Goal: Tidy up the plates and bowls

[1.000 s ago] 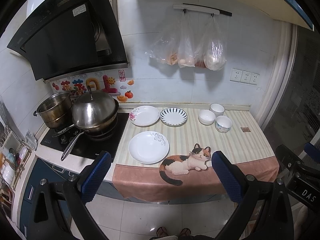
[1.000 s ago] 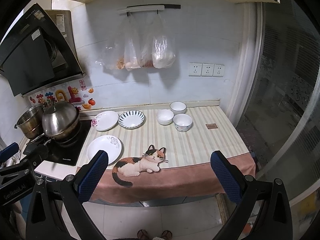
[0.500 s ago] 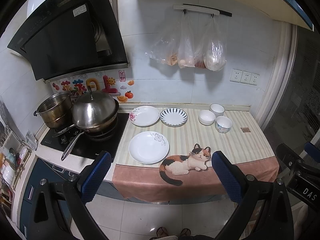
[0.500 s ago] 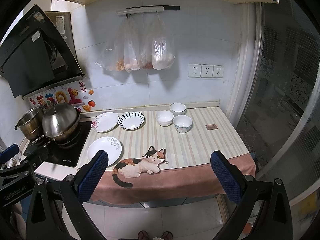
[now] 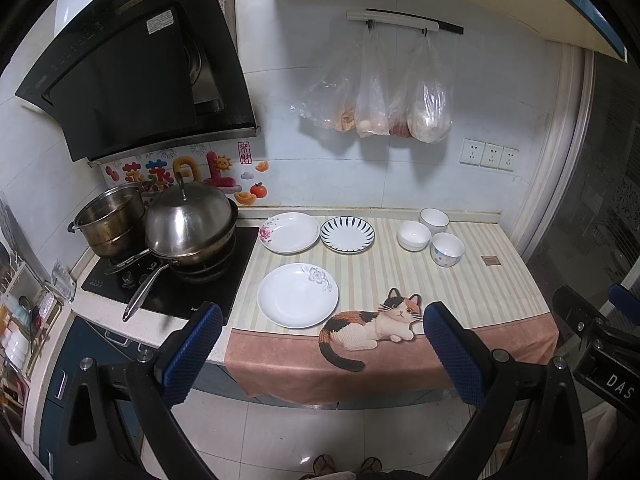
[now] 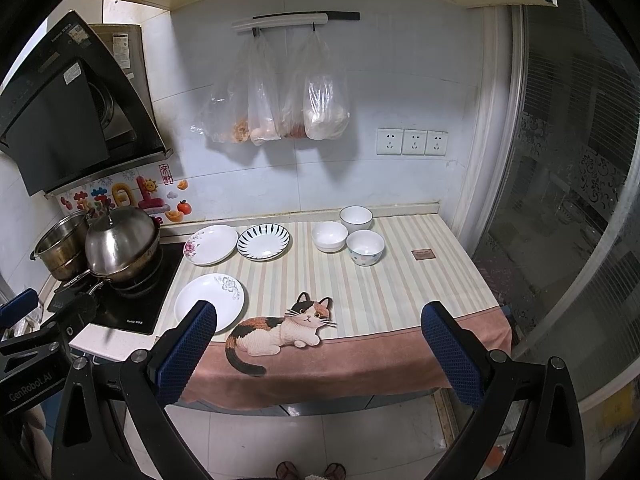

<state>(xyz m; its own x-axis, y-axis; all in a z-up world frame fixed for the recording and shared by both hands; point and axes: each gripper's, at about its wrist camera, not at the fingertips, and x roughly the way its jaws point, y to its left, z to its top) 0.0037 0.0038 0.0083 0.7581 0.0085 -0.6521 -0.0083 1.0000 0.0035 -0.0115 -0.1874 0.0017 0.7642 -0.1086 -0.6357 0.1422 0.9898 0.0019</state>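
Three plates lie on the striped counter cloth (image 5: 480, 280): a white plate with a grey flower (image 5: 298, 295) at the front, a pink-flower plate (image 5: 290, 232) and a blue-striped plate (image 5: 347, 234) behind it. Three bowls stand to the right: a plain white one (image 5: 413, 235), a blue-rimmed one (image 5: 434, 220) and a dotted one (image 5: 447, 249). The same items show in the right wrist view, the front plate (image 6: 209, 302) and the bowls (image 6: 362, 247) among them. My left gripper (image 5: 320, 356) and right gripper (image 6: 318, 354) are both open and empty, held off the counter's front edge.
A lidded wok (image 5: 190, 224) and a steel pot (image 5: 110, 220) sit on the black hob at the left under a range hood (image 5: 132, 76). Plastic bags (image 5: 380, 96) hang on the wall. A glass door (image 6: 568, 184) stands at the right.
Both views have shifted very slightly; the plates and bowls have not moved and both grippers remain open.
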